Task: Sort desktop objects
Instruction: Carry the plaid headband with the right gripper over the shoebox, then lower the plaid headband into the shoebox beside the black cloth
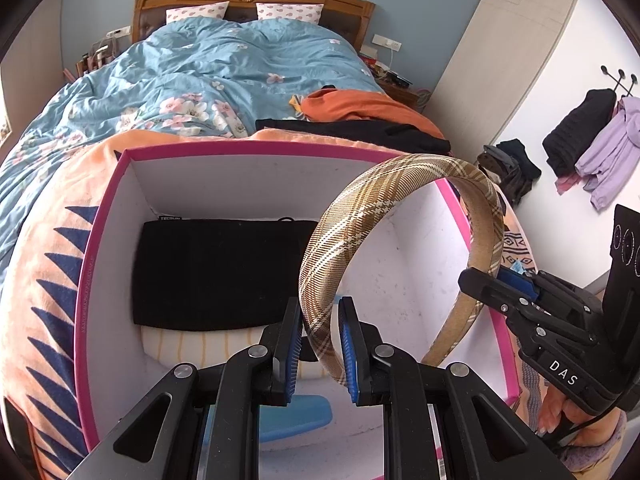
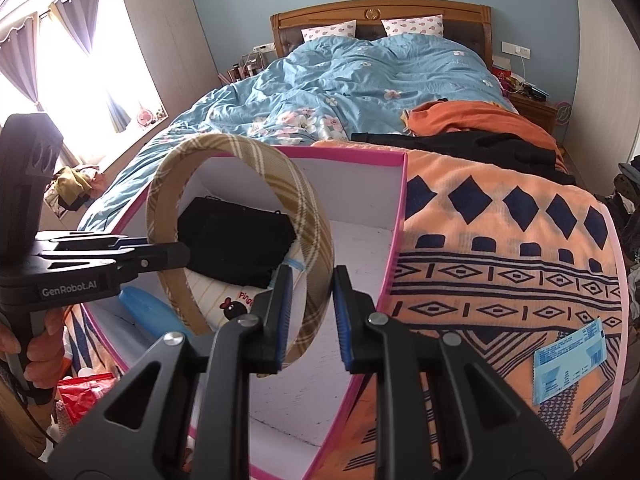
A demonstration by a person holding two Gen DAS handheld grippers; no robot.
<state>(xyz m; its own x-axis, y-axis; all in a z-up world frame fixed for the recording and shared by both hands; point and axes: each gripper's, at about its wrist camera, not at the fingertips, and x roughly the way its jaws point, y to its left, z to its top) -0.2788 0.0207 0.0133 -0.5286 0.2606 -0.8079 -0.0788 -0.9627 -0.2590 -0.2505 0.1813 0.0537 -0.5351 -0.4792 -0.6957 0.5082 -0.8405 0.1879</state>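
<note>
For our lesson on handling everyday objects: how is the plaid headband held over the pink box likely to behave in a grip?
The plaid headband keeps its open arch unsupported, so it is probably springy rather than floppy. Its thin band suggests it is light. The left gripper and right gripper straddle opposite ends; squeezed there, it may flex or twist over the pink box.

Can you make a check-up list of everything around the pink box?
Surface: orange patterned blanket at the foot of the bed.
Job's things: plaid headband held over the pink-rimmed box; black pouch inside it; blue packet lies on the blanket.
Clutter: orange garment on the bed.
Grippers: left gripper and right gripper each clamp one side of the headband.
Cables: white cable hangs from a wall socket.
Surroundings: bed, clothes on hooks.
</note>
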